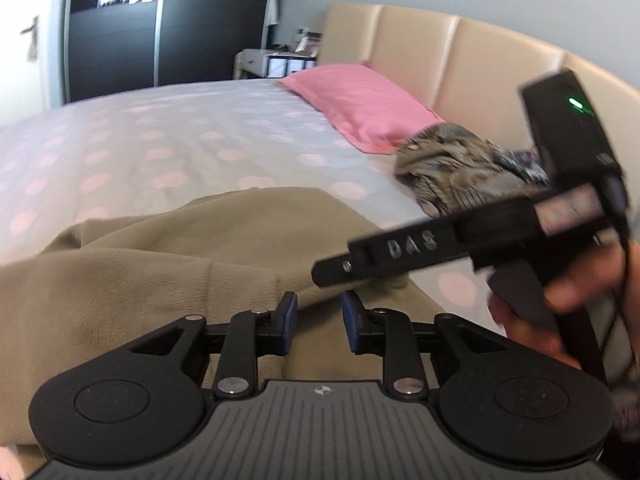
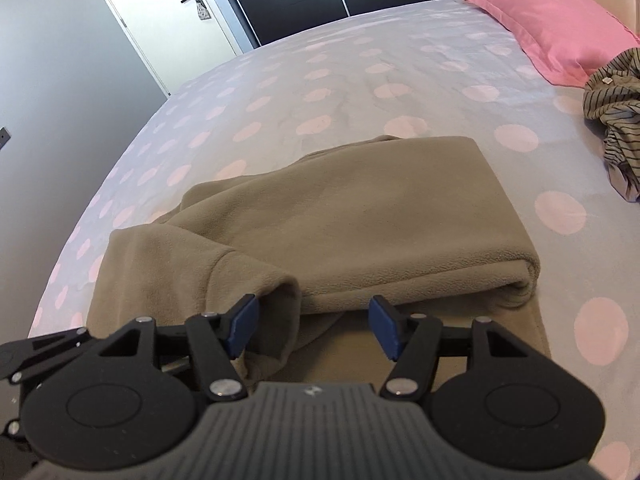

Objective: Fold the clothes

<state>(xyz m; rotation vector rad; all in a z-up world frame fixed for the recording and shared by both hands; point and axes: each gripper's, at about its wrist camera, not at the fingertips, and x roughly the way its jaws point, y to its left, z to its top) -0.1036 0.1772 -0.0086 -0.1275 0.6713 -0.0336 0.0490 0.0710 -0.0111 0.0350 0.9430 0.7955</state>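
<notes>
- In the left wrist view, we see our left gripper [image 1: 318, 322] with its blue pads a narrow gap apart and nothing pinched between them; it sits just above the near edge of the tan fleece garment [image 1: 168, 276].
- That garment lies partly folded on the grey bedspread with pale pink dots [image 1: 168, 136].
- Our right hand [image 1: 560, 312] holds the black right gripper, which crosses the right side of this view, blurred; we cannot tell how its jaws stand from here.
- Behind it a crumpled striped brown-grey garment [image 1: 448, 168] lies just beside a pink pillow [image 1: 360, 100] at the beige padded headboard [image 1: 460, 52].
- In the right wrist view, our right gripper [image 2: 314, 328] has its jaws wide apart and holds nothing; a cuffed sleeve end [image 2: 280, 304] of the fleece lies just inside the left pad.
- The folded body of the fleece spreads ahead, its rounded fold at the right.
- The striped garment sits well apart at the right edge, near the pillow.
- A white door [image 2: 168, 12] stands in the far corner.
</notes>
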